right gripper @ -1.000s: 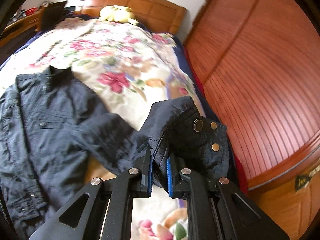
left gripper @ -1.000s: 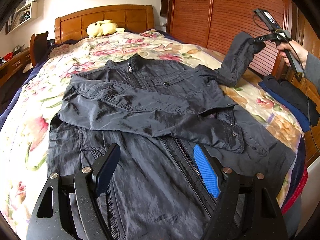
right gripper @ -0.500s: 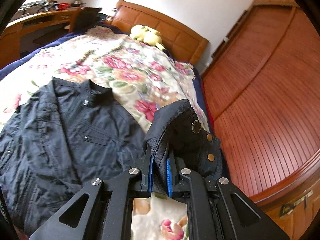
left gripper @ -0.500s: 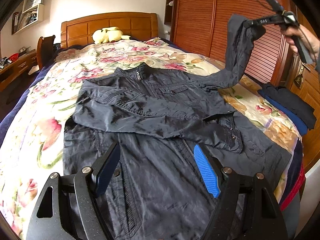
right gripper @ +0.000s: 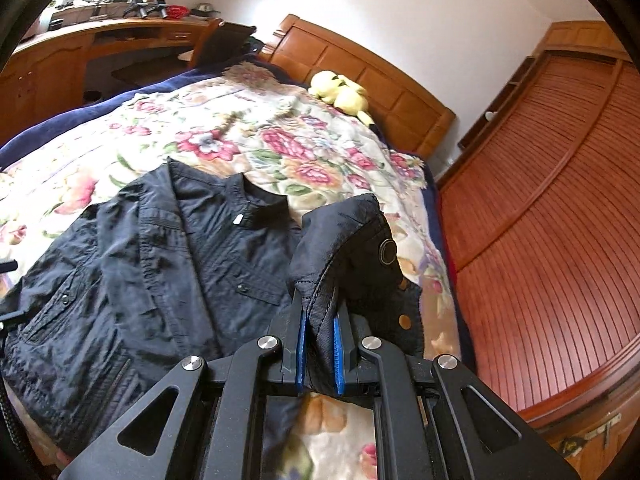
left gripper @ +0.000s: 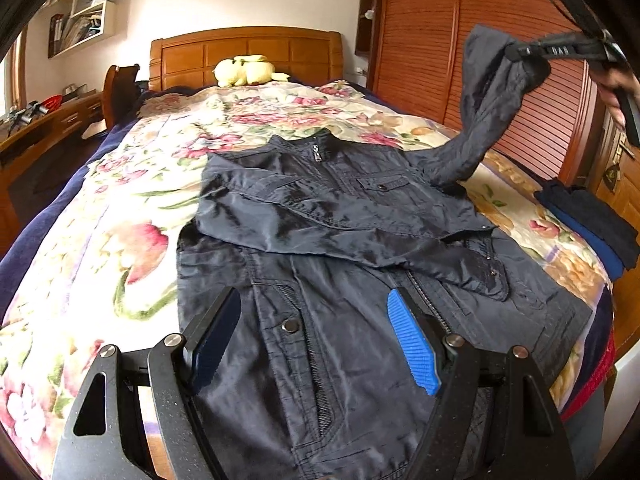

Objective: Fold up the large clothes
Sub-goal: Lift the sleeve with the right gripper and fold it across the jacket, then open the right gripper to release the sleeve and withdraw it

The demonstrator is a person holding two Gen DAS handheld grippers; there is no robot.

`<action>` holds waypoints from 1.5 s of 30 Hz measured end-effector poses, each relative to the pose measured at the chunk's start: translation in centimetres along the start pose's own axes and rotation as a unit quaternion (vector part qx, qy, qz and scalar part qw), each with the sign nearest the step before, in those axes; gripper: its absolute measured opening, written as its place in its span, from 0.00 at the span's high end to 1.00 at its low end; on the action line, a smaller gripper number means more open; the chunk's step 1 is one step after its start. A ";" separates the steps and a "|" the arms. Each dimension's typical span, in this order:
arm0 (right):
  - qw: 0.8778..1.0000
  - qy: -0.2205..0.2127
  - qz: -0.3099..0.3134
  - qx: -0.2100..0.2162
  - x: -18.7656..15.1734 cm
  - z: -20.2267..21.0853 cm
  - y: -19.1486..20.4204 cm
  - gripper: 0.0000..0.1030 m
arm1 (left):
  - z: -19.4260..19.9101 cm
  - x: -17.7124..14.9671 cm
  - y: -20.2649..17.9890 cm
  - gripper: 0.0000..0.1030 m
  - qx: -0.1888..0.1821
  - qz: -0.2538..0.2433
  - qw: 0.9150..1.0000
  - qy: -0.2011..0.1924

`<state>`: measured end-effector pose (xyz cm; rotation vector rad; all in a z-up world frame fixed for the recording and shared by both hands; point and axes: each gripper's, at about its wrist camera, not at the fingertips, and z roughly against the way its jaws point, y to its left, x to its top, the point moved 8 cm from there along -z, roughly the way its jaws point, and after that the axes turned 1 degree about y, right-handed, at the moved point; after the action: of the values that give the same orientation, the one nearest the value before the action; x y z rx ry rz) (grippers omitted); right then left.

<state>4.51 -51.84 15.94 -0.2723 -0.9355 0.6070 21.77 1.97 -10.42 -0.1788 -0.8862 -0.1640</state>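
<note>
1. Around the dark navy zip-front jacket (left gripper: 344,240) I see a yellow plush toy (left gripper: 248,74) beyond its collar by the wooden headboard (left gripper: 244,52), and a stack of folded dark and blue clothes (left gripper: 588,220) beside its hem corner at the bed's edge.
2. The jacket lies front-up on the floral quilt (left gripper: 120,216), long axis running collar to hem, collar towards the headboard.
3. One sleeve lies folded across the chest.
4. My right gripper (right gripper: 318,344) is clamped on the other sleeve's cuff (right gripper: 352,248), held above the jacket's shoulder.
5. My left gripper (left gripper: 316,340) hovers over the hem, fingers (left gripper: 412,344) apart, gripping nothing.
</note>
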 end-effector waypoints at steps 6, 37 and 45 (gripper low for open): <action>0.999 -0.014 0.003 0.034 0.6 0.2 1.5 0.90 | 0.1 0.2 0.6 0.25 0.001 0.005 1.000 -0.003; 0.974 -0.004 -0.042 0.222 -9.2 -0.4 9.3 0.45 | -0.1 0.5 1.6 0.25 0.006 0.016 1.000 -0.003; 0.972 0.018 -0.082 0.218 -11.0 -5.1 10.2 0.45 | -0.2 0.4 1.6 0.25 0.008 0.017 1.000 -0.002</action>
<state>0.04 -49.97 0.86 0.1851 -0.7572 0.6359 22.53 3.43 -10.33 -0.1794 -0.8877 -0.1259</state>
